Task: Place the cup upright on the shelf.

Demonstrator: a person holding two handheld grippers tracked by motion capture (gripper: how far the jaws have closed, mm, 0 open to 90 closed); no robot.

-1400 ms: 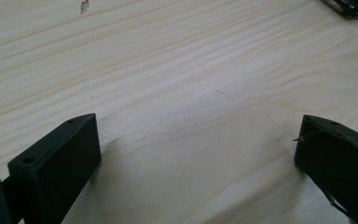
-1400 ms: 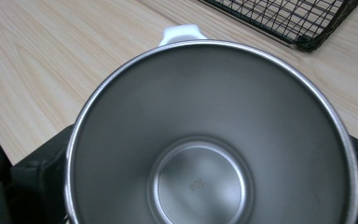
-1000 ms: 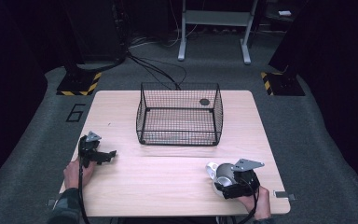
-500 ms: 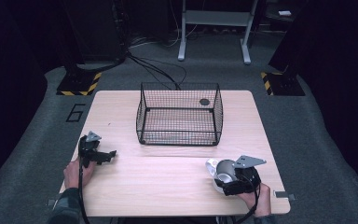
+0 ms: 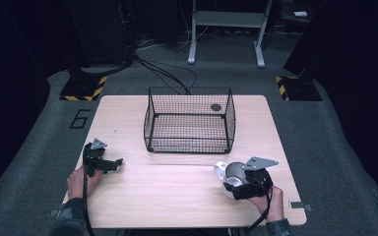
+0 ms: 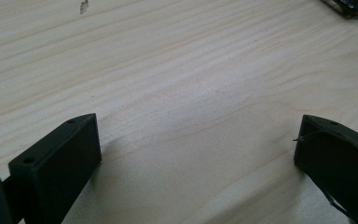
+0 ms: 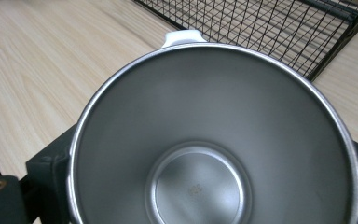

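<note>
We pinch the steel cup [image 7: 214, 140] in our right gripper [image 5: 243, 184]; the wire basket [image 5: 189, 120] lies ahead, slightly left. Our left gripper [image 5: 103, 163] stays spread, empty.

Each hand-held unit is a black two-jaw gripper: left gripper [image 5: 109, 163], right gripper [image 5: 236, 189]. Each carries a grey three-cornered plate on top and trails a black cable toward the person. The jaws are flat black rectangular blocks with small round holes. A brass-coloured fitting sits at the base. Sleeves are dark, patterned.
</note>
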